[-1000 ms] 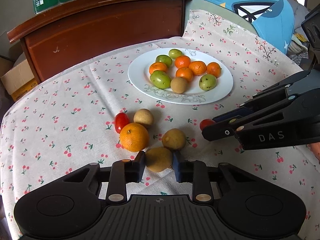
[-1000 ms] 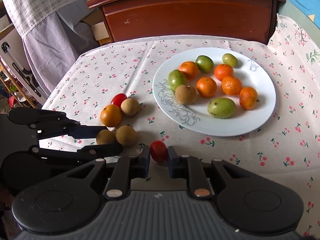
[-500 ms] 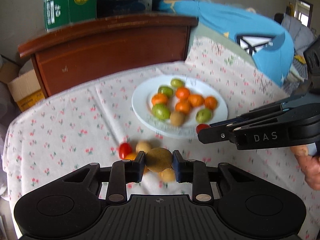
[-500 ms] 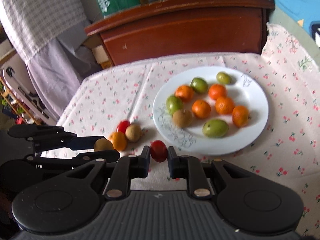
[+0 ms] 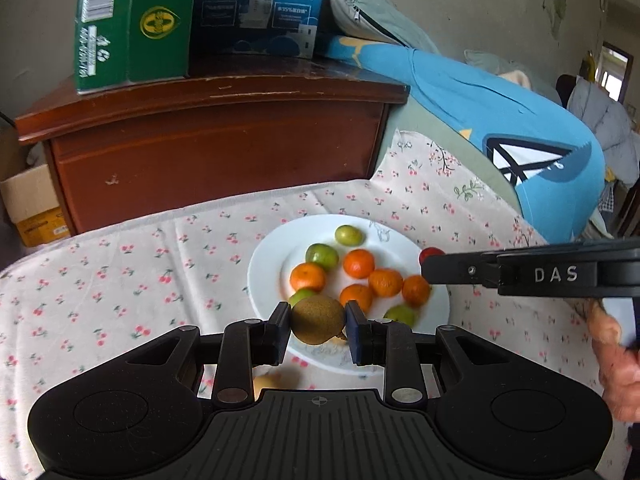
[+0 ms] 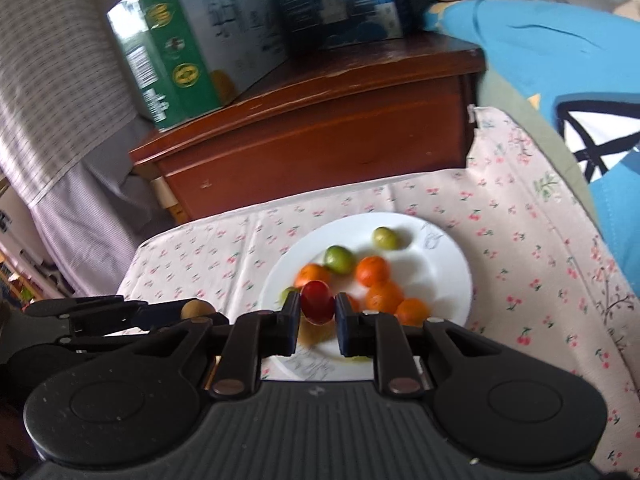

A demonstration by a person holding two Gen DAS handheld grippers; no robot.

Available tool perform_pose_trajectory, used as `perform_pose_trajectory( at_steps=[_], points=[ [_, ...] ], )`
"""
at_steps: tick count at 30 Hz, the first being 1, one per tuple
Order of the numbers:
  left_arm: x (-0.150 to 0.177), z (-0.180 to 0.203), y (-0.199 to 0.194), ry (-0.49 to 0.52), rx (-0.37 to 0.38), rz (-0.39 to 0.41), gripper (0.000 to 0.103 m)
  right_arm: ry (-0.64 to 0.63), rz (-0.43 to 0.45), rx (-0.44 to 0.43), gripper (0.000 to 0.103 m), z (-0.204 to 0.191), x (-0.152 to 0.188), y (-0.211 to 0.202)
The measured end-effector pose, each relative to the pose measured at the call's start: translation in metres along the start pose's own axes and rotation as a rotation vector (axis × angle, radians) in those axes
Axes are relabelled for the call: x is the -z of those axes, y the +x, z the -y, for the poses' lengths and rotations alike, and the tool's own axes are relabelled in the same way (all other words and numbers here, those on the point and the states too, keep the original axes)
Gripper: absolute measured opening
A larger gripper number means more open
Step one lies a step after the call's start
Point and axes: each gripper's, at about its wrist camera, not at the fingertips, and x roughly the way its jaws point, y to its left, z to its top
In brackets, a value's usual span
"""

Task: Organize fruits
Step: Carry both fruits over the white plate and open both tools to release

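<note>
Since a second ago both my hands have lifted off the cloth and swung toward the plate, so the loose fruit that lay in front of me has mostly dropped out of sight. From the left wrist, my left tongs [image 5: 318, 330] pinch a brown kiwi [image 5: 318, 320] between their pads, held above the near rim of the white plate [image 5: 268, 276]; the kiwi and the tongs cover the near part of the plate, so one green fruit [image 5: 301, 296] peeks out only as a sliver behind it and another at the right is half cut off. Five oranges and two more green fruits lie in the open on the plate. A blurred yellowish lump [image 5: 276, 382] shows under the tongs' frame; I cannot tell which fruit it is. My right tongs [image 5: 430, 264] reach in from the right edge over the plate's far rim, with just a bit of red tomato [image 5: 431, 253] visible at their tip and my right hand [image 5: 616, 356] cut off by the frame. From the right wrist, softly blurred, my right tongs press on the red tomato [image 6: 317, 306] above the plate [image 6: 448, 276], hiding the fruit behind; the flowered cloth covers the bench [image 6: 540, 280], and my left tongs [image 6: 192, 312] show at the left with the kiwi [image 6: 197, 308] only as a brown nub.
</note>
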Motion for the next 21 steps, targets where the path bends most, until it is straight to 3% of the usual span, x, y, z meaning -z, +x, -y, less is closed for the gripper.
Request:
perform_pose_trajectory(
  at_steps=[14,21],
  points=[
    [-0.014,0.003,0.057,-0.022,-0.001,-0.03,0.026,0.142,0.01,0.101,0.018,0.039,-0.011,0.033],
    [-0.019,0.007,0.072,-0.024,0.018,-0.039,0.027,0.155,-0.01,0.128,0.018,0.045,-0.012,0.045]
  ],
)
